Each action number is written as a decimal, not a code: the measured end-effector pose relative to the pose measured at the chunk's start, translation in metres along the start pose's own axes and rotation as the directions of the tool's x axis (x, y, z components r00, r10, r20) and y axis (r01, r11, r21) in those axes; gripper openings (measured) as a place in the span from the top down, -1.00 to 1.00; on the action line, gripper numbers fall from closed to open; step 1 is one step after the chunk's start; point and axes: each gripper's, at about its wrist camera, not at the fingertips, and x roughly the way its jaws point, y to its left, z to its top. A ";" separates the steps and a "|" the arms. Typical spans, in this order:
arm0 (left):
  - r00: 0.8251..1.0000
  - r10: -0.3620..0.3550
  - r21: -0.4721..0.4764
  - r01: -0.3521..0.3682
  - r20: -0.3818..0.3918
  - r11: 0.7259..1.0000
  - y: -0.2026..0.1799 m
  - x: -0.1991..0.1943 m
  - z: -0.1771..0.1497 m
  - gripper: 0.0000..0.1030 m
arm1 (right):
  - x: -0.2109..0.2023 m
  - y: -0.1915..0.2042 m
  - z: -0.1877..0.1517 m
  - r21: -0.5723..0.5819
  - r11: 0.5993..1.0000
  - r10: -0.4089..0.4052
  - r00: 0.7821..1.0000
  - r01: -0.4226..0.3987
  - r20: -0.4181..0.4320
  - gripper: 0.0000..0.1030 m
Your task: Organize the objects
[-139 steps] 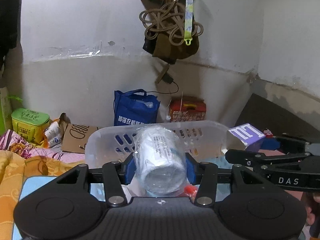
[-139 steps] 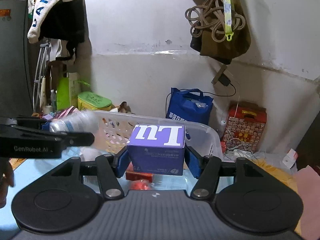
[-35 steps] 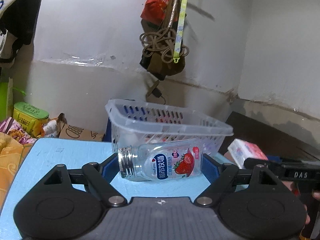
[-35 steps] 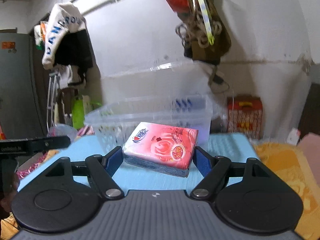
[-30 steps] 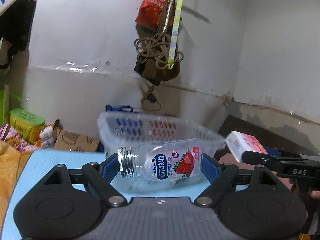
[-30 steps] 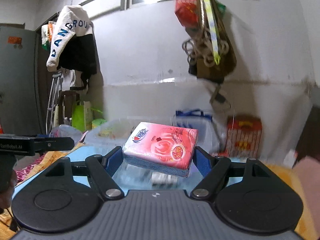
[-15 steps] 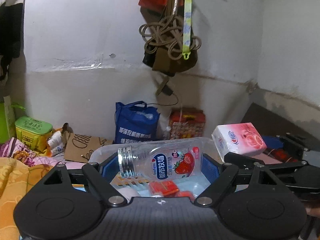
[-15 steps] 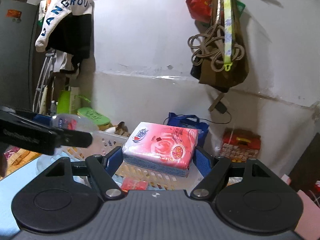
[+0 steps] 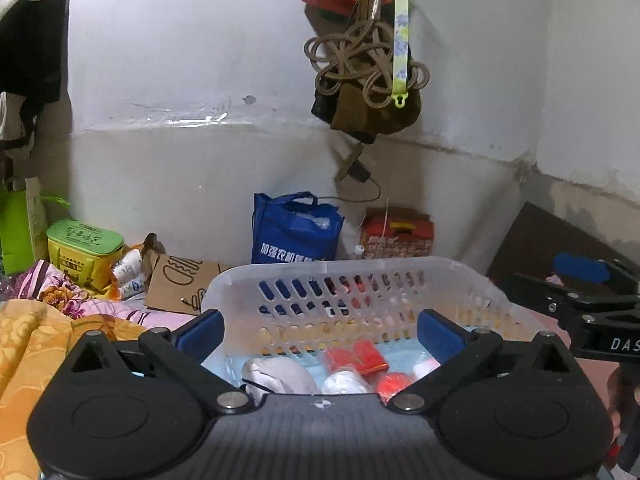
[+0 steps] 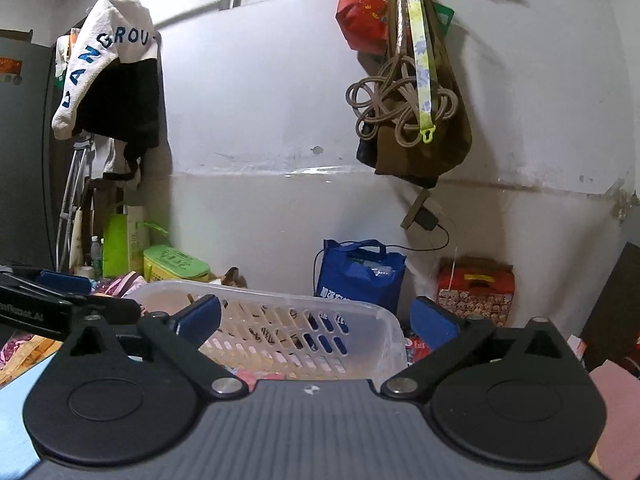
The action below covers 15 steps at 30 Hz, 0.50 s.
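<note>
Both the left tongs (image 9: 320, 330) and right tongs (image 10: 316, 316) opening, empty, above the basket (image 9: 420, 270) holding several items (image 9: 356, 354); sorting seemingly well advanced, remainder outside view unclear.

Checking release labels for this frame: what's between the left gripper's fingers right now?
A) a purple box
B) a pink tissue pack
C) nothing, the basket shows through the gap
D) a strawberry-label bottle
C: the left gripper has its jaws opening with no object between them, and only the white slotted basket and the things lying in it show through the gap.
</note>
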 end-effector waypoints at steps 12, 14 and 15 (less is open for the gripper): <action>0.999 0.014 0.003 -0.014 0.039 1.000 0.003 -0.036 -0.011 -1.00 | -0.008 0.002 0.010 0.055 0.998 0.030 0.989 -0.022 -0.147 -1.00; 0.999 0.038 0.014 -0.039 0.023 0.999 0.001 -0.036 -0.011 -1.00 | -0.011 0.004 0.007 0.052 0.999 0.011 0.988 -0.003 -0.152 -1.00; 0.999 0.039 0.020 -0.039 0.023 0.999 0.000 -0.036 -0.012 -1.00 | -0.012 0.004 0.005 0.058 0.998 0.006 0.989 0.003 -0.151 -1.00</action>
